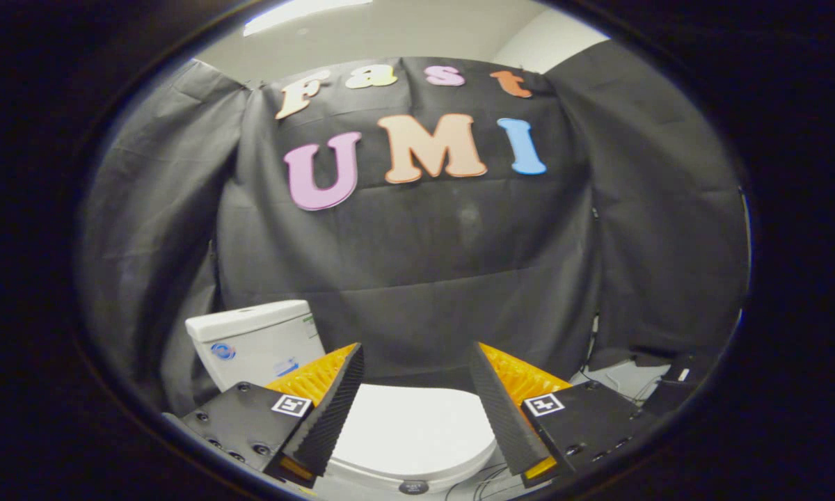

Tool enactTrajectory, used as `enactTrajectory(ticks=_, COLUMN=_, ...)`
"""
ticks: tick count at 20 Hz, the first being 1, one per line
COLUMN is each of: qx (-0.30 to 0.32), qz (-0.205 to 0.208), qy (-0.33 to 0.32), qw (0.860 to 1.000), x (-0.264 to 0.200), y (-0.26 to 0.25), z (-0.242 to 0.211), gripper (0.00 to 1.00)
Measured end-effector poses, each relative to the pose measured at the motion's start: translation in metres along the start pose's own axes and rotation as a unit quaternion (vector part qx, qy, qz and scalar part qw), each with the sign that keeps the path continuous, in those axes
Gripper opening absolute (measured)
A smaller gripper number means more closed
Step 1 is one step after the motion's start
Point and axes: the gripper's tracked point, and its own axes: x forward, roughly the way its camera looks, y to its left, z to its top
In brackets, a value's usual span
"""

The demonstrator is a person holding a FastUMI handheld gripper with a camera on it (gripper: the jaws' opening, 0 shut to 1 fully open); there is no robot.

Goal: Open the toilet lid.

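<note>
Gripper (pixel 416 390) released, fingers spread wide, holding nothing, hovering above the toilet. Closed white toilet lid (pixel 410 431) lies flat between and below the fingers, not touched. White tank (pixel 254 341) sits beyond the left finger, against the black cloth wall (pixel 424 278). Cables (pixel 480 480) on the floor by the bowl.

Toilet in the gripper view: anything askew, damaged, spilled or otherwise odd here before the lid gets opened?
Nothing stands out. The toilet lid lies closed and flat, showing between the open fingers of the gripper, which touch nothing. The tank sits upright behind it with its cover on. Thin cables trail on the floor near the bowl, unremarkable.
</note>
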Motion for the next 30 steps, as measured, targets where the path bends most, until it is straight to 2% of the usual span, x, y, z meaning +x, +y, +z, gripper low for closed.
enactTrajectory(ticks=3, qx=0.027, qz=-0.046, qy=-0.019, qw=0.998, x=-0.006, y=0.0, z=-0.001, gripper=0.91)
enactTrajectory(ticks=7, qx=0.052, qz=-0.076, qy=-0.025, qw=0.995, x=-0.01, y=0.01, z=-0.01, gripper=0.9)
enactTrajectory(ticks=9, qx=0.087, qz=-0.083, qy=-0.024, qw=0.992, x=-0.008, y=0.018, z=-0.019, gripper=0.91)
enactTrajectory(ticks=12, qx=0.155, qz=-0.095, qy=-0.03, qw=0.983, x=-0.004, y=0.027, z=-0.035, gripper=0.91)
enactTrajectory(ticks=15, qx=0.208, qz=-0.149, qy=-0.012, qw=0.967, x=-0.005, y=0.019, z=-0.07, gripper=0.91)
enactTrajectory(ticks=18, qx=0.256, qz=-0.14, qy=0.006, qw=0.956, x=-0.004, y=0.038, z=-0.098, gripper=0.91)
enactTrajectory(ticks=22, qx=0.325, qz=-0.156, qy=0.044, qw=0.932, x=-0.005, y=0.043, z=-0.145, gripper=0.91)
enactTrajectory(ticks=25, qx=0.374, qz=-0.181, qy=0.066, qw=0.907, x=-0.014, y=0.043, z=-0.178, gripper=0.9)
enactTrajectory(ticks=30, qx=0.43, qz=-0.244, qy=0.101, qw=0.863, x=-0.036, y=0.03, z=-0.231, gripper=0.9)
